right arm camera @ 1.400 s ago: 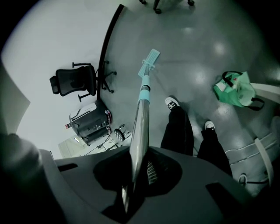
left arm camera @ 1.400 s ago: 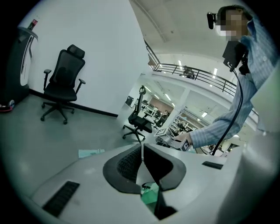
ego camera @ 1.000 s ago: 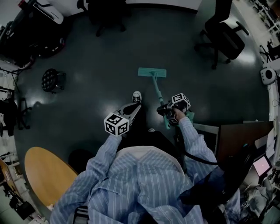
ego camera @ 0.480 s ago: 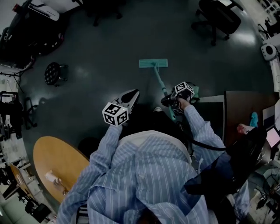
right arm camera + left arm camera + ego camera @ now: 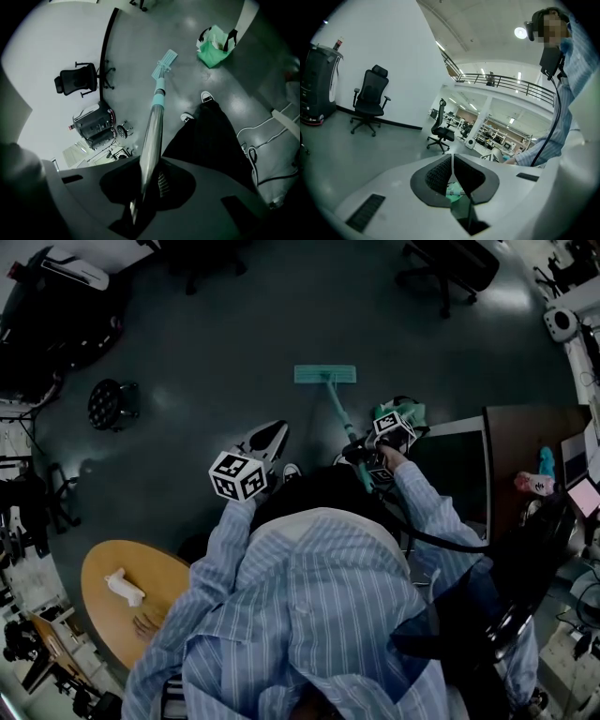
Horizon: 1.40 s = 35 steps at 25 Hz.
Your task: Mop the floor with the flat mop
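My right gripper (image 5: 149, 182) clamps the mop (image 5: 325, 374) by its handle, pad on the floor (image 5: 216, 343); my left gripper (image 5: 453, 161) hangs closed, empty.

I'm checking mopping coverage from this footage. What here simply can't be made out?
Head view: whether the mop head wets the floor; too small, too dark.
Right gripper view: the mop handle's upper end, lost in shadow within the right gripper shut on it.
Left gripper view: a green thing under the shut left gripper; only a sliver shows.
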{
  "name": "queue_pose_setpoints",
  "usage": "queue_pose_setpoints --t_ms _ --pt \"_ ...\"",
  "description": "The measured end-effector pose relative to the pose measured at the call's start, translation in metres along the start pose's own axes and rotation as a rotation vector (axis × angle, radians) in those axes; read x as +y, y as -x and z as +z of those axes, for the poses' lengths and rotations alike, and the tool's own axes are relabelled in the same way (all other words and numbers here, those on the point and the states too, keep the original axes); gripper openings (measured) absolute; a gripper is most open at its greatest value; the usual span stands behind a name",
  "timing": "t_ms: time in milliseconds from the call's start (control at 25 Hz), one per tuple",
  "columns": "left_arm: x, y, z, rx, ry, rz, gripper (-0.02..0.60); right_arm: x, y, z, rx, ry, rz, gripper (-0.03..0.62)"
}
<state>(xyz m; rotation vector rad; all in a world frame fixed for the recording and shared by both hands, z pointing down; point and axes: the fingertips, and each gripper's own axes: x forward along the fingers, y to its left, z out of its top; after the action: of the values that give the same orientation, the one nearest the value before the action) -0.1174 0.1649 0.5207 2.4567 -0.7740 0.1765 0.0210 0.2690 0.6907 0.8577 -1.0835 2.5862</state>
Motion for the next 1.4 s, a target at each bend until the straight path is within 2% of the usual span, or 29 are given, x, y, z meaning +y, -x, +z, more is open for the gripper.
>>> queue_pose_setpoints --t_ms 200,440,720,880,1080,1400 --pt "0.016 0.016 0.003 -0.015 0.025 -0.020 0.015 -0.003 -0.017 -0.022 -0.011 -0.011 0.005 0.067" --pt "0.016 0.018 0.003 -0.007 0.018 -0.067 0.015 -0.006 -0.007 -0.045 -0.002 -0.029 0.015 0.068" --pt "0.021 0.029 -0.003 -0.009 0.033 -0.084 0.015 -0.019 -0.003 -0.079 0.025 -0.023 -0.002 0.069" --pt "0.022 0.033 -0.011 0.001 0.029 -0.101 0.015 -0.018 -0.007 -0.082 0.022 -0.022 0.026 0.069" --pt "0.026 0.040 -0.013 0.001 0.019 -0.111 0.015 -0.013 -0.018 -0.085 0.019 0.011 0.016 0.072" --pt "0.025 0.047 -0.018 0.001 0.007 -0.119 0.015 -0.012 -0.022 -0.086 0.008 0.005 0.033 0.074"
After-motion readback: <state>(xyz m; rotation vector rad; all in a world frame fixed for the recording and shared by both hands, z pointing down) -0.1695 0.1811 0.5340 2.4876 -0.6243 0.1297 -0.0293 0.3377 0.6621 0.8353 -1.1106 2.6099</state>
